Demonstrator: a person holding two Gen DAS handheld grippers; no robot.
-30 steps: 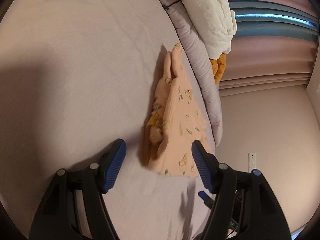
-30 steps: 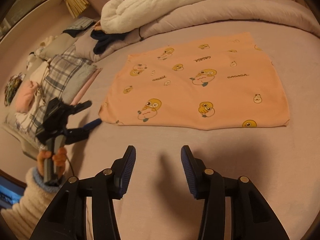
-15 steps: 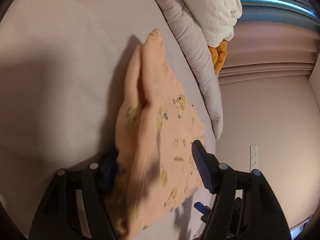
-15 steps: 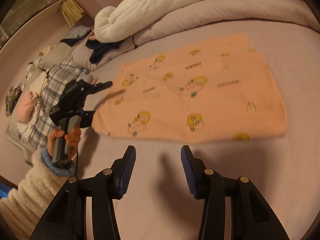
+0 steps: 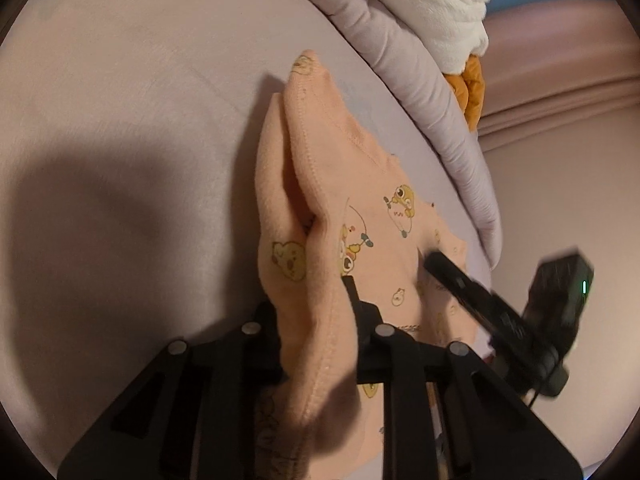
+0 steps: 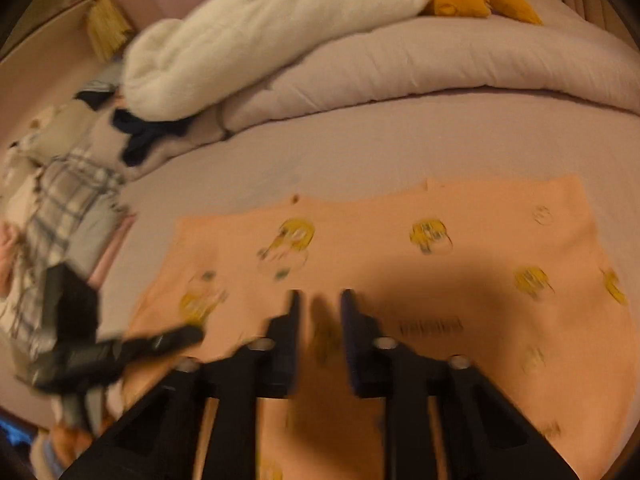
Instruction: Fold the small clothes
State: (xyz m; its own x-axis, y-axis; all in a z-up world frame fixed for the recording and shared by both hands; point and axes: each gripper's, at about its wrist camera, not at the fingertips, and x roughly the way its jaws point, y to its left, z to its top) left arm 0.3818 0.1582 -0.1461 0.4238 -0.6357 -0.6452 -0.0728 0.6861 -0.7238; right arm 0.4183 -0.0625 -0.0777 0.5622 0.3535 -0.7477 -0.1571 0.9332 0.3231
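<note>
Basically early fold stage: left gripper [image 5: 316, 320] is clamped on the near-left edge of the peach duck-print garment [image 6: 400, 264], which lies mostly flat on the bed [image 6: 400, 148], while right gripper [image 6: 320, 312], narrowly apart, grips nothing; folding remains.

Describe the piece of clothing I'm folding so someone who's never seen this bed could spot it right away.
Start from the wide lilac bed sheet, in front of the rolled lilac duvet topped by a white fluffy blanket. Spread on the sheet is the peach garment, one edge pinched in the left gripper. Its yellow cartoon duck print sets it apart from the plaid and dark clothes piled to the left.
</note>
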